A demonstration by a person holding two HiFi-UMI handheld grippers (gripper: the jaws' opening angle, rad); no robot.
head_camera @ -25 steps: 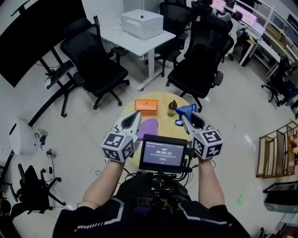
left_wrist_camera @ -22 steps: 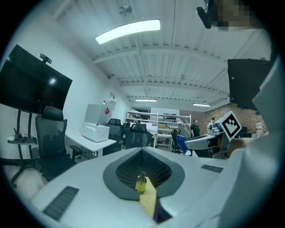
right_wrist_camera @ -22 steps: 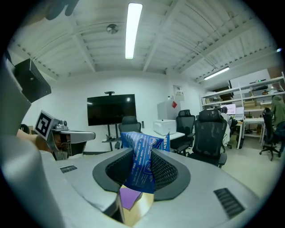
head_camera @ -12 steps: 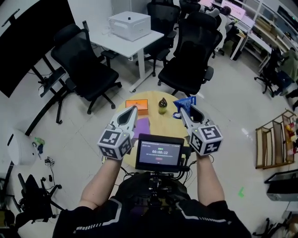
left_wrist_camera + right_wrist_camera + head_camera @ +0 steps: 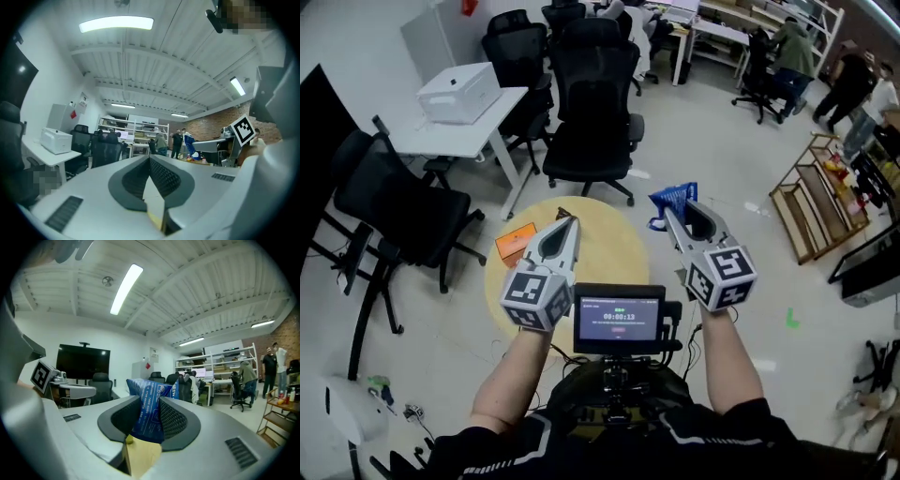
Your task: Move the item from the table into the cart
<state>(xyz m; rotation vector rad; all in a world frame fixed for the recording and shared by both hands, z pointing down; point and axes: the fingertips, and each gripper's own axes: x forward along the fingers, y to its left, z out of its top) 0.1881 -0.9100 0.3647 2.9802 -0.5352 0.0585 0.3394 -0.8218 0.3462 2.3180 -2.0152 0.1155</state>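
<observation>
Reaches both bare forearms forward, roughly parallel, on either side of a small mounted screen (image 5: 619,317), with each hand tucked behind its tool's marker cube. Carries the left gripper (image 5: 571,223) about level and pointing ahead, raised over the round wooden surface (image 5: 614,251) and angled slightly inward. Keeps its jaws pressed together along the ridged pads, with nothing caught between them in the left gripper view. Carries the right gripper (image 5: 668,216) at much the same height, close to level, with its tip seen just past the right rim of the surface and over the floor. Pinches a blue snack bag (image 5: 673,199) between these jaws, gripped low on the packet, with the crumpled upper part standing up above the tips in the right gripper view. Holds the bag in the air, off the surface and touching nothing but the pads. Leaves an orange box (image 5: 516,244) lying near the left rim of the surface, just left of the left gripper as seen from the head. Faces black office chairs (image 5: 586,112) beyond the surface. Shows a wooden shelved rack (image 5: 811,202) on the floor far to the right, well apart from the bag.
</observation>
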